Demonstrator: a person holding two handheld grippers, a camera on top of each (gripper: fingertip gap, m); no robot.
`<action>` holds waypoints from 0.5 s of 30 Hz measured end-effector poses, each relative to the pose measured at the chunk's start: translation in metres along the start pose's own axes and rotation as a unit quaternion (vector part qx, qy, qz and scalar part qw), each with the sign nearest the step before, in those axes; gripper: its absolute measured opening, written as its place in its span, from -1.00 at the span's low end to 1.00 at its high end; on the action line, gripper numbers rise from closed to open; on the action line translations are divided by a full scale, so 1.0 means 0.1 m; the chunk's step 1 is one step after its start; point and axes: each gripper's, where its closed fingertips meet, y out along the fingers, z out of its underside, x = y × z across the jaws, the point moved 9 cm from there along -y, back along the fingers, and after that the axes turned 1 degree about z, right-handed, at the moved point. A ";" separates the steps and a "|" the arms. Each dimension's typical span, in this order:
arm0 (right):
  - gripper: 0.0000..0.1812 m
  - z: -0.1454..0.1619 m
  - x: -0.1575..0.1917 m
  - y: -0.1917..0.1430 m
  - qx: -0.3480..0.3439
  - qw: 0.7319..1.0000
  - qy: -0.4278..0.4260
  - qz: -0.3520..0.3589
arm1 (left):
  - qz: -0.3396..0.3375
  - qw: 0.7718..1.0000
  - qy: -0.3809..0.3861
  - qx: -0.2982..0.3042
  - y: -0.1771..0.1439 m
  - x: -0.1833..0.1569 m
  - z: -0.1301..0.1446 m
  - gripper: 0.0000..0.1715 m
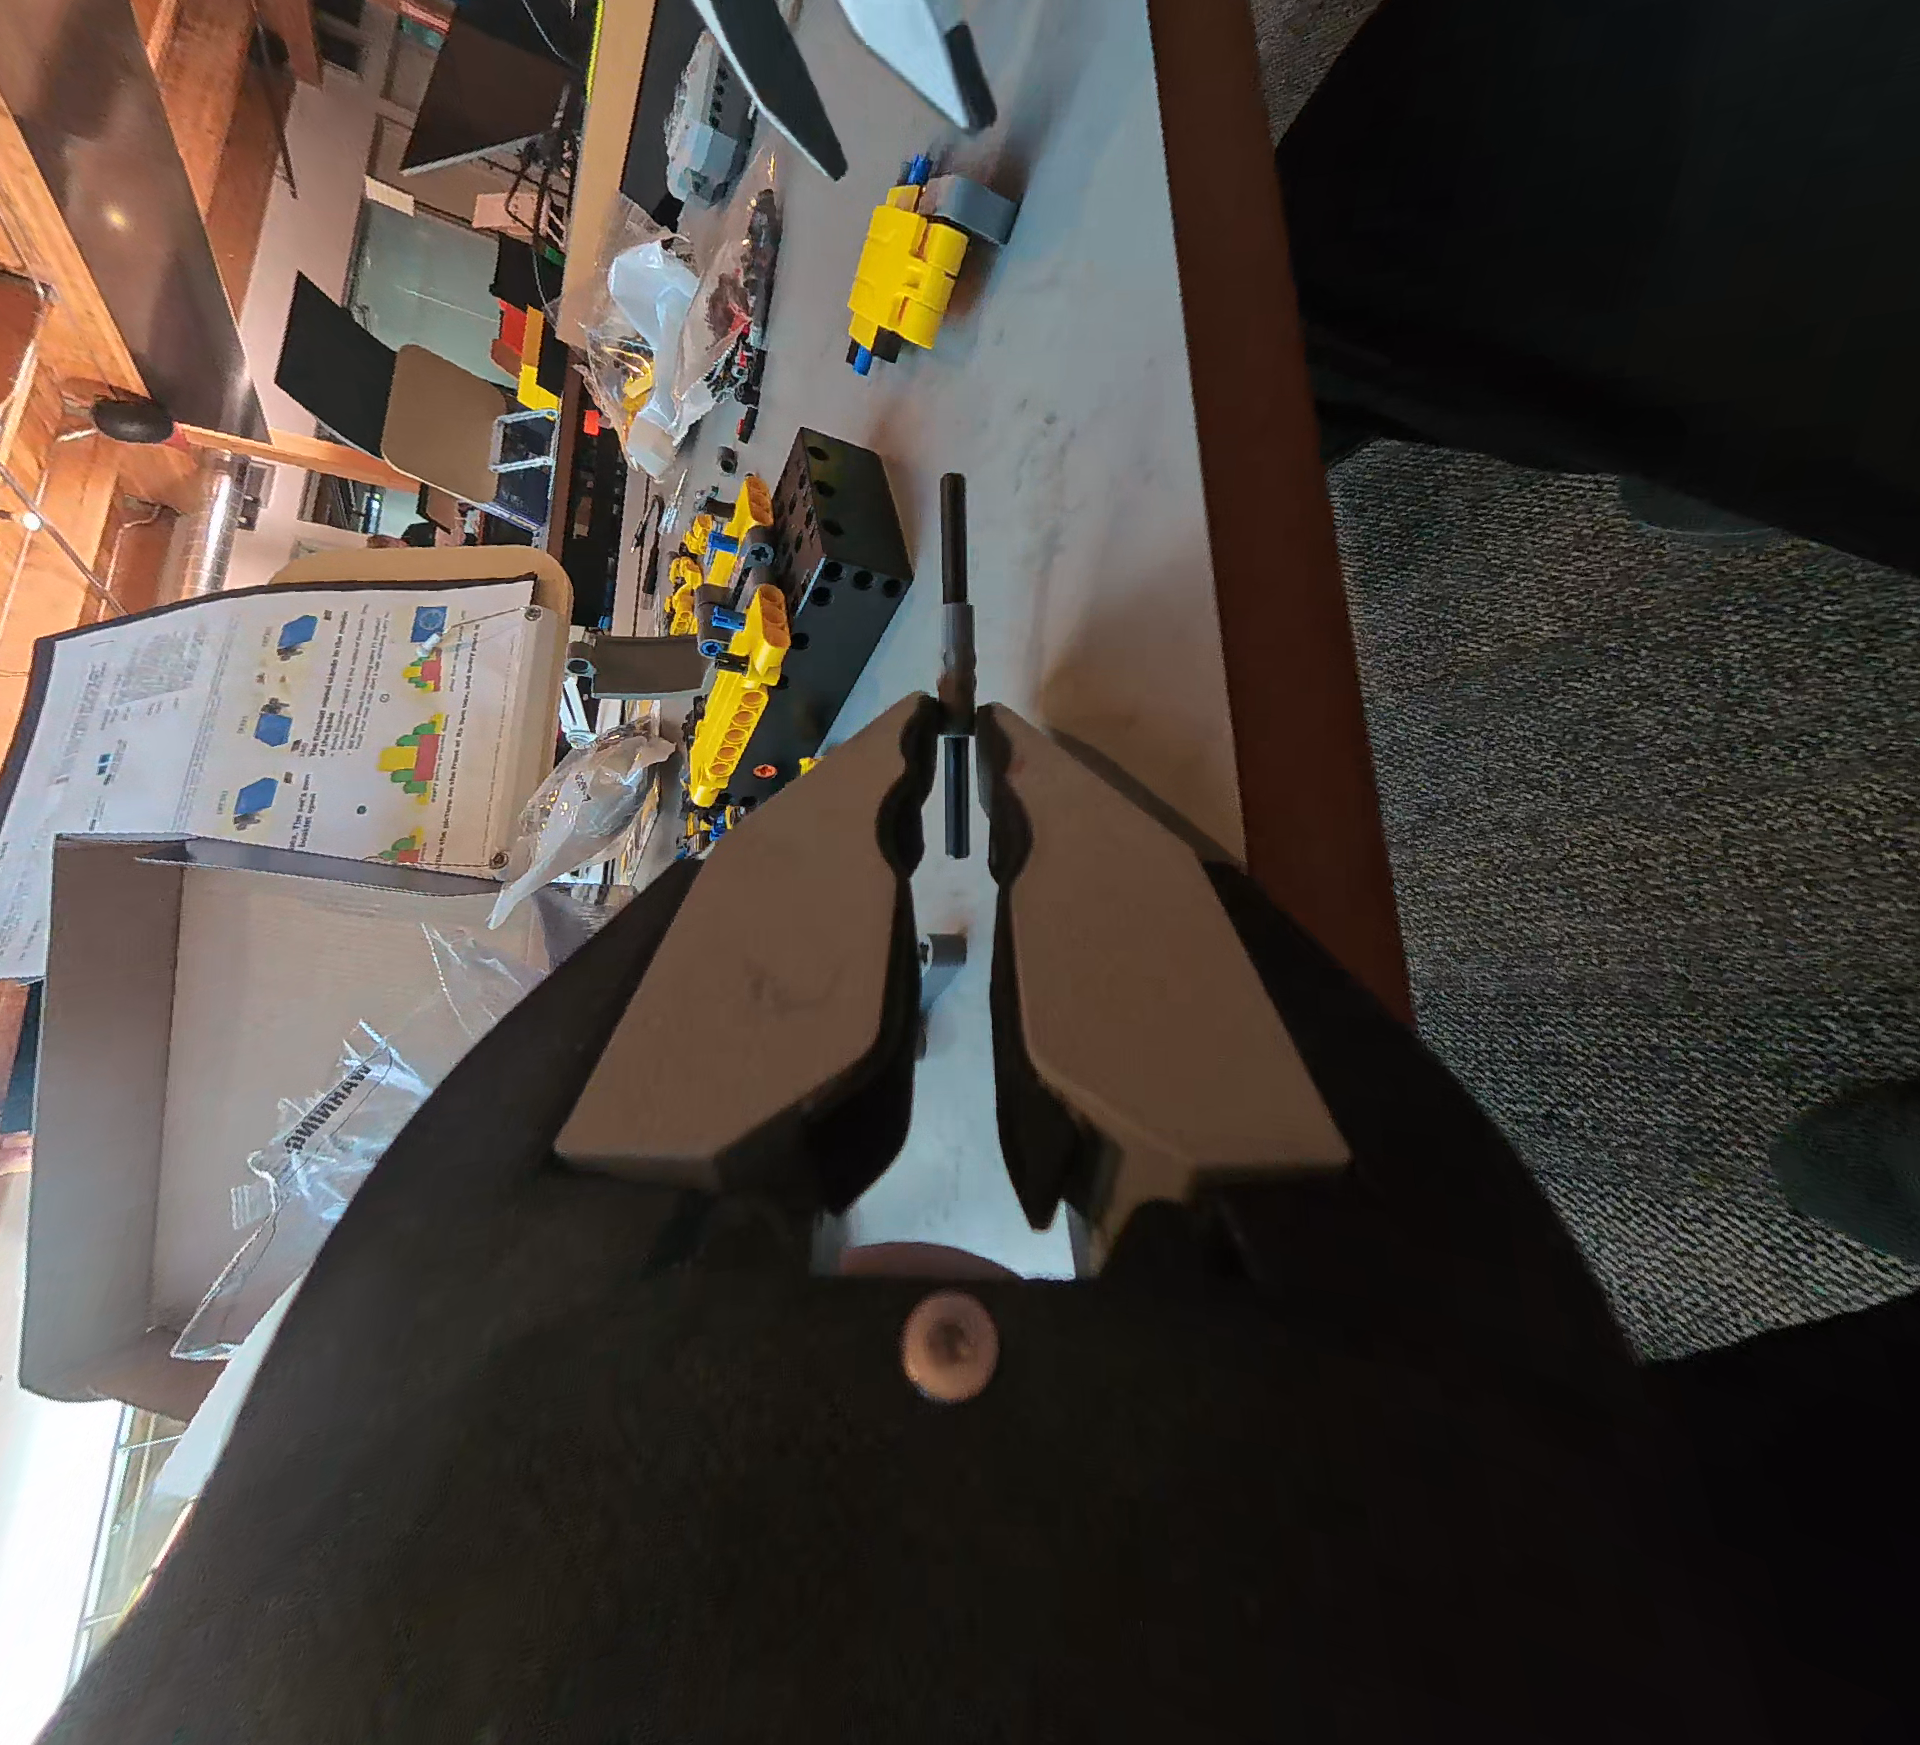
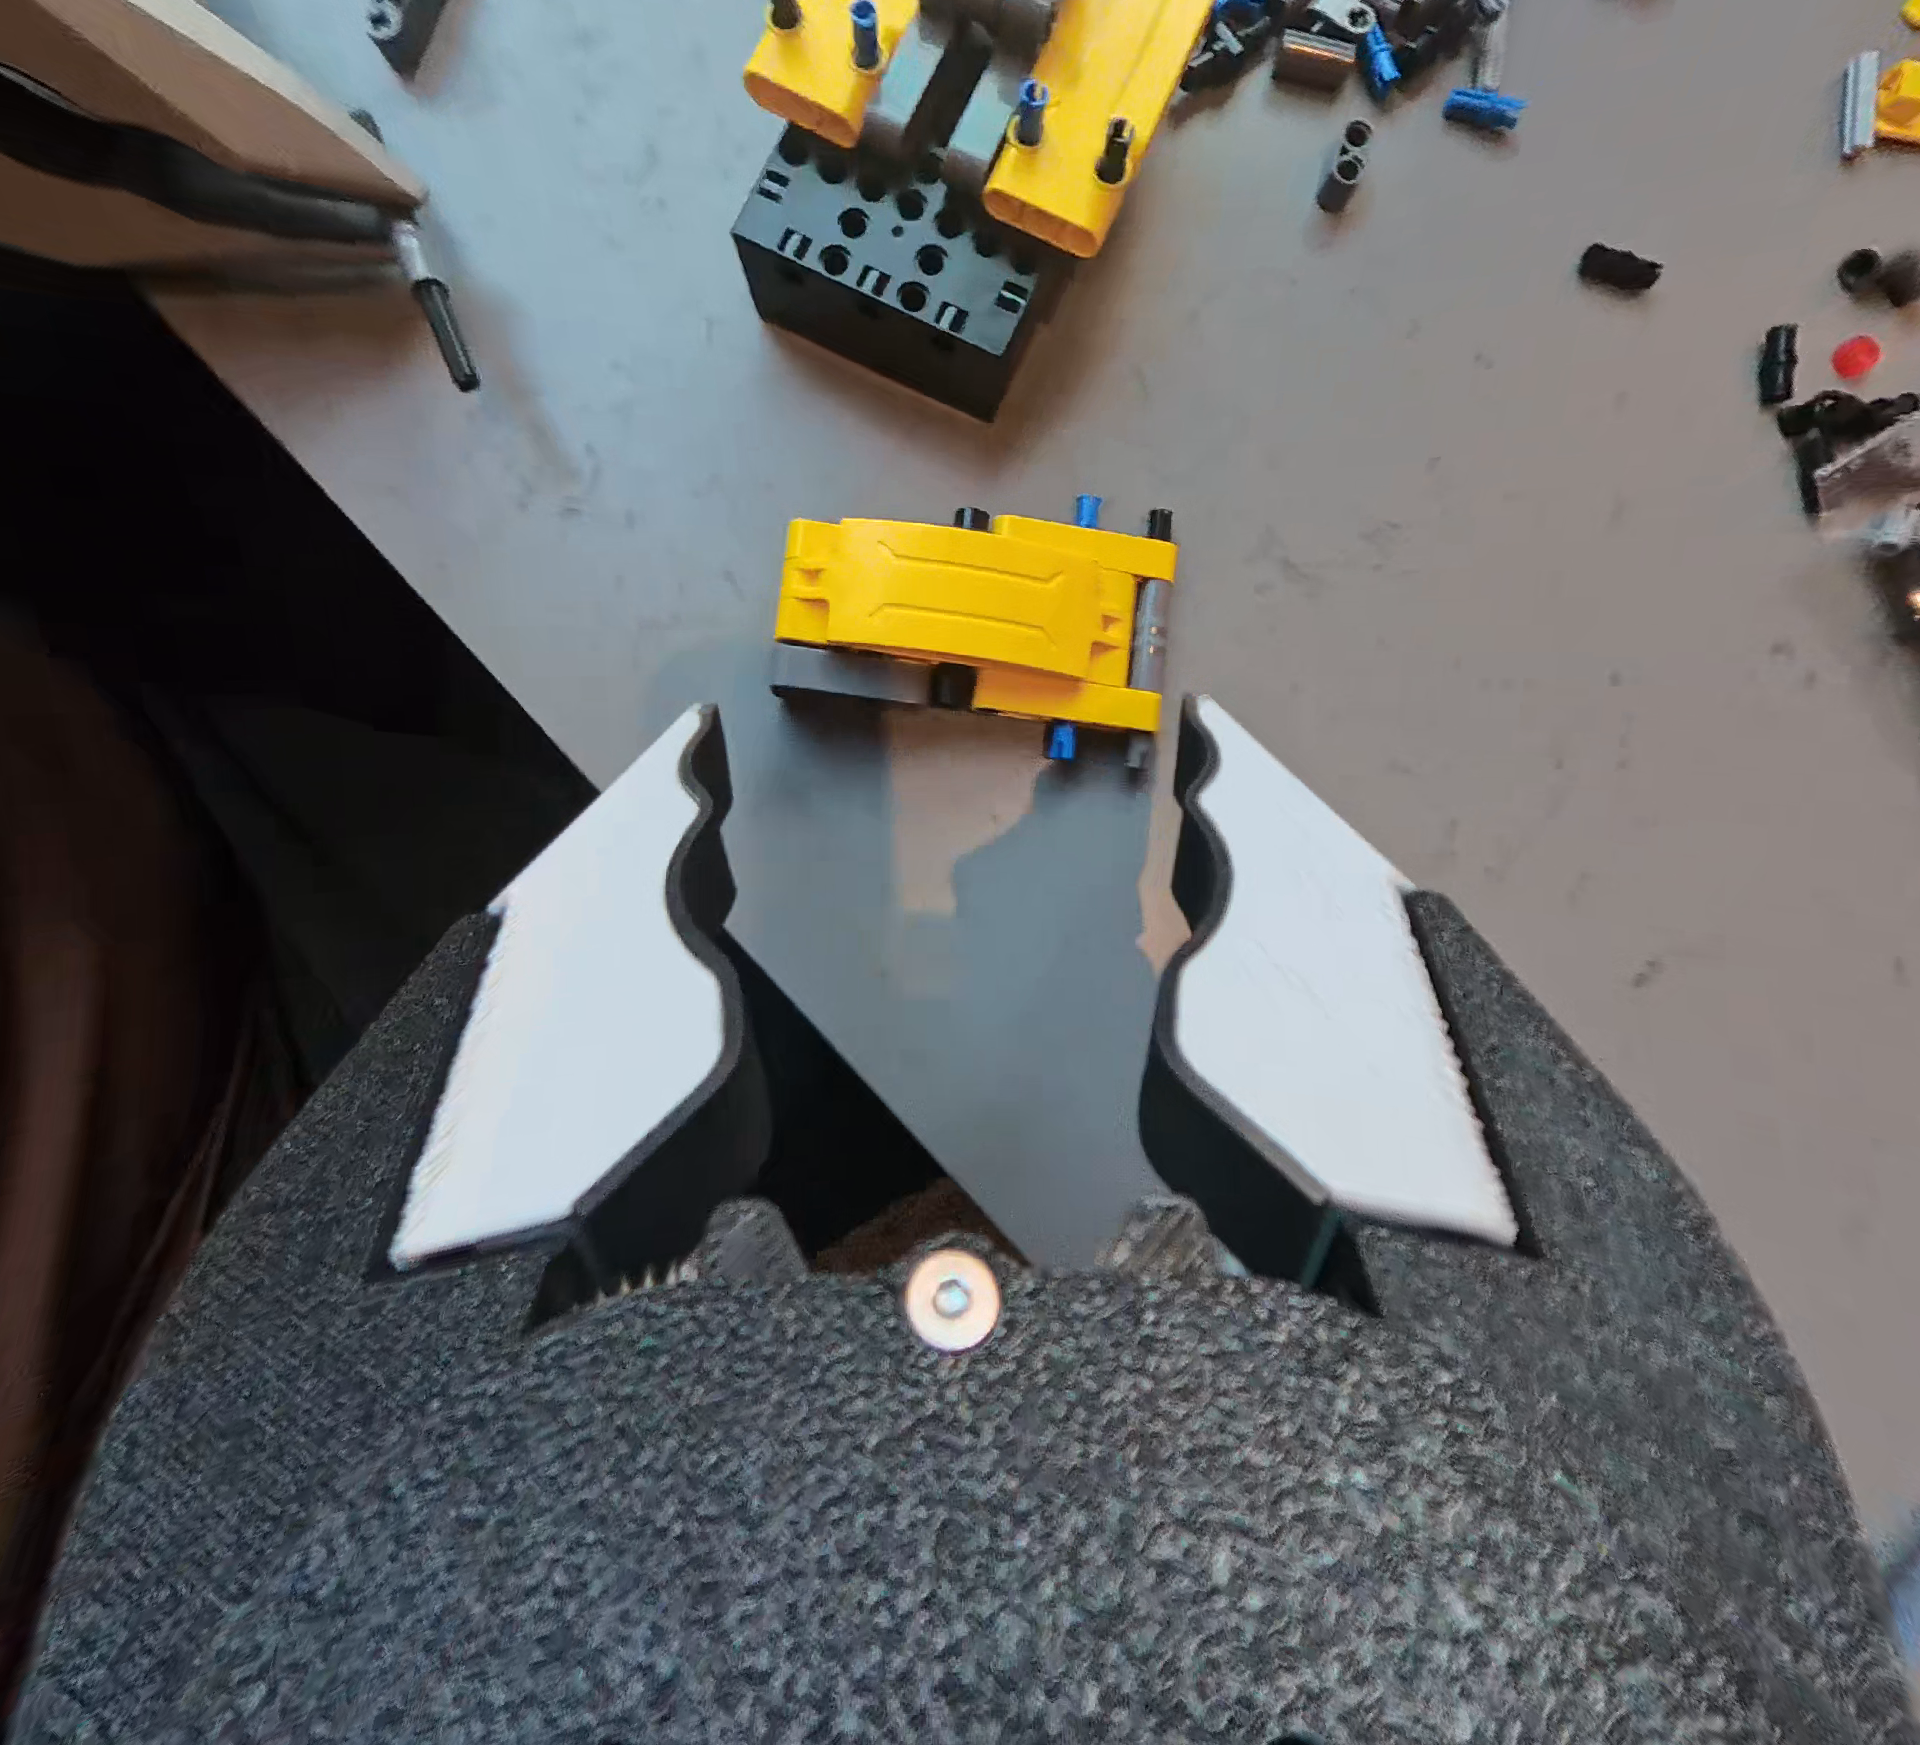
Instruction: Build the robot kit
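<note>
Only the left wrist view is showing the left gripper (image 1: 954, 719) pinching one black axle (image 1: 954, 552); the right gripper (image 2: 948, 729) is gaping before one yellow assembly (image 2: 977, 620) at frame centre.

1. Left claw (image 1: 954, 719) pinched on a black axle (image 1: 954, 552) with a grey sleeve; axle sticks out past the tips, over the worktop (image 1: 1081, 407).
2. Black perforated block (image 1: 842, 542) just left of the axle, yellow beams (image 1: 743, 656) attached on its far side.
3. Small yellow assembly (image 1: 906, 272) farther along the worktop; other claw (image 1: 904, 126) hangs just beyond it.
4. Open cardboard box (image 1: 208, 1072) with a plastic bag, printed instruction sheet (image 1: 281, 708) at left.
</note>
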 end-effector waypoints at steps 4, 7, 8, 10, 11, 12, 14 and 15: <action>-0.08 -0.06 0.03 0.04 0.004 1.000 -0.010 -0.016 | -0.004 1.000 0.005 0.001 0.00 -0.01 0.00 -0.95; -0.21 -0.10 0.18 0.10 -0.009 0.999 -0.040 0.033 | -0.007 1.000 0.004 0.006 0.01 0.00 0.01 -0.95; -0.22 -0.10 0.21 0.13 -0.014 0.998 -0.041 0.052 | -0.008 1.000 0.003 0.008 0.01 0.00 0.01 -0.95; -0.21 -0.07 0.26 0.20 -0.022 0.997 -0.046 0.063 | -0.009 1.000 0.002 0.010 0.02 0.00 0.01 -0.95; -0.27 -0.07 0.28 0.20 -0.031 0.996 -0.055 0.066 | -0.009 1.000 0.002 0.011 0.02 0.01 0.01 -0.95; -0.33 -0.06 0.29 0.20 -0.035 0.995 -0.062 0.067 | -0.009 1.000 0.002 0.011 0.02 0.01 0.01 -0.95; -0.40 -0.03 0.28 0.18 -0.033 0.993 -0.084 0.075 | -0.010 1.000 0.004 0.010 0.02 0.00 0.01 -0.96; -0.41 -0.02 0.29 0.17 -0.032 0.993 -0.089 0.072 | -0.010 1.000 0.005 0.010 0.02 0.00 0.01 -0.96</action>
